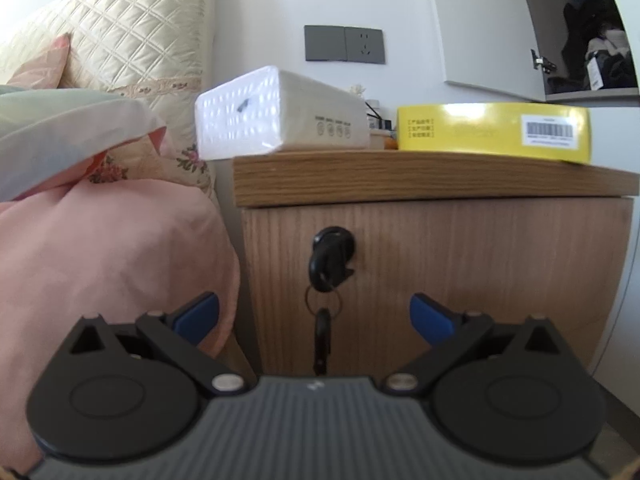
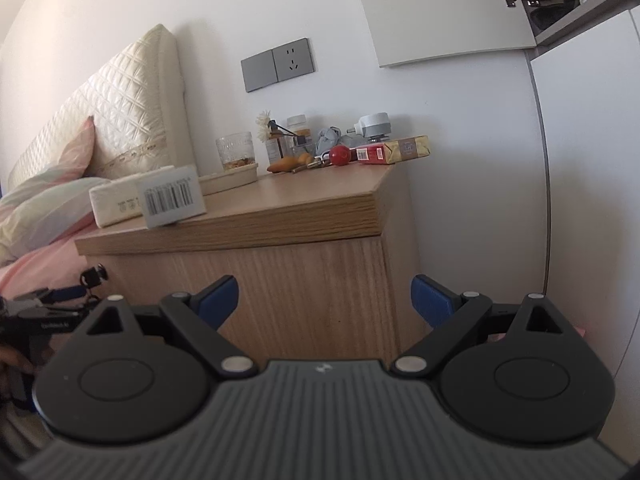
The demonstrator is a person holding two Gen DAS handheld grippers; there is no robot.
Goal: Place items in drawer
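A wooden nightstand's drawer front is closed, with a black key in its lock and a second key hanging from a ring. My left gripper is open and empty, its blue fingertips either side of the hanging key, just short of the drawer. On top lie a white tissue pack and a yellow box. My right gripper is open and empty, facing the nightstand's right corner. The tissue pack and barcoded box lie at the top's front left.
A bed with pink sheet and quilted headboard stands left of the nightstand. At the back of the top are a glass, bottles, a red ball, a red-gold carton and a plug. A white wardrobe stands right.
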